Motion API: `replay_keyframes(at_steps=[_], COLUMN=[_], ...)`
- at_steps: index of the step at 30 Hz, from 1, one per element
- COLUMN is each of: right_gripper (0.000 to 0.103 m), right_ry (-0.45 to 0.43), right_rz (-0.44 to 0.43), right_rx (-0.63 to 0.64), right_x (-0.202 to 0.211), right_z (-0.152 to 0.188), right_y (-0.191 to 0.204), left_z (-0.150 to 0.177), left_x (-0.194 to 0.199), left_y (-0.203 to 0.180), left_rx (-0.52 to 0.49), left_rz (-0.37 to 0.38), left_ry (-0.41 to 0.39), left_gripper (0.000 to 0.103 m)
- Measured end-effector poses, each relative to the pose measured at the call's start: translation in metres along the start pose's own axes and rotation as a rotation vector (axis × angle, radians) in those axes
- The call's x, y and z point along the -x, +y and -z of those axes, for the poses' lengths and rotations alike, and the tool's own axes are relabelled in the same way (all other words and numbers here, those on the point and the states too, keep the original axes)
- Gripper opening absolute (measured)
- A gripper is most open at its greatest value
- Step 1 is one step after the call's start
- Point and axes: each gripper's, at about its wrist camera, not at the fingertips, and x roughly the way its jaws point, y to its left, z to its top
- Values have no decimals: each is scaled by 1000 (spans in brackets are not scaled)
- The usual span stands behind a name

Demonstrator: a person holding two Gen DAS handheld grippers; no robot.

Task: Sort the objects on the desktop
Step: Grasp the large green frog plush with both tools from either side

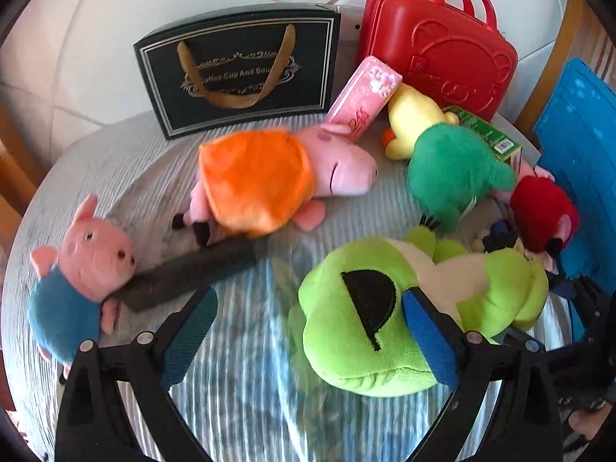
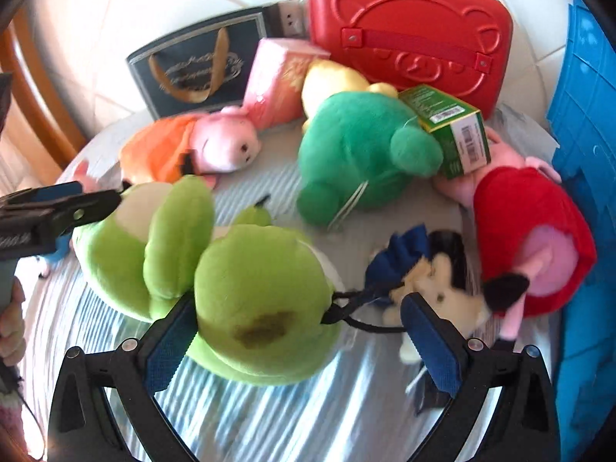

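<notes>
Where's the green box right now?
In the right wrist view the green box sits upper right, propped on the dark green plush, just in front of the red case and above the red-dressed pig plush.

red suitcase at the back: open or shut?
Shut. The red suitcase stands with its two shells together, the strap across its bear-embossed front fastened at both ends, handles up. Latches are not visible.
</notes>
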Motion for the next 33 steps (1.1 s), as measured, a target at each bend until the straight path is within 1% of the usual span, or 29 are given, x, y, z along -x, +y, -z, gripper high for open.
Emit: replay_keyframes(at_steps=[4,7,9,11,14,16,18,20,22,27,30,33], right_gripper=[103,103,103,103,103,103,103,103,103,103,103,103], right_ry=[55,90,88,64,31,20,20,21,28,42,76,105], right_rz=[22,20,15,25,21,29,27,10,-9,-24,-42,-42], right_rx=[21,14,2,-11,-37,-54,-70,-89,-99,-102,-106,-116], right_x=[11,25,38,55,74,79,81,80,77,58,38,15], right_z=[27,47,57,65,73,75,74,73,70,55,49,44], right_y=[17,21,21,21,18,17,17,17,17,21,23,23], left_z=[41,62,71,78,82,80,80,83,86,83,80,77], left_x=[8,15,21,32,49,48,34,15,3,-10,-19,-30], left_y=[0,-1,-3,-7,-16,-24,-28,-30,-31,-36,-36,-36], left_rx=[-18,-28,-32,-31,-60,-90,-114,-128,-129,-147,-143,-141], left_rz=[-11,-21,-18,7,31,20,11,-18,-7,22,40,58], left_ry=[47,76,87,78,35,29,51,100,130,138,145,158], left_gripper=[98,98,98,98,98,98,98,98,98,98,98,98])
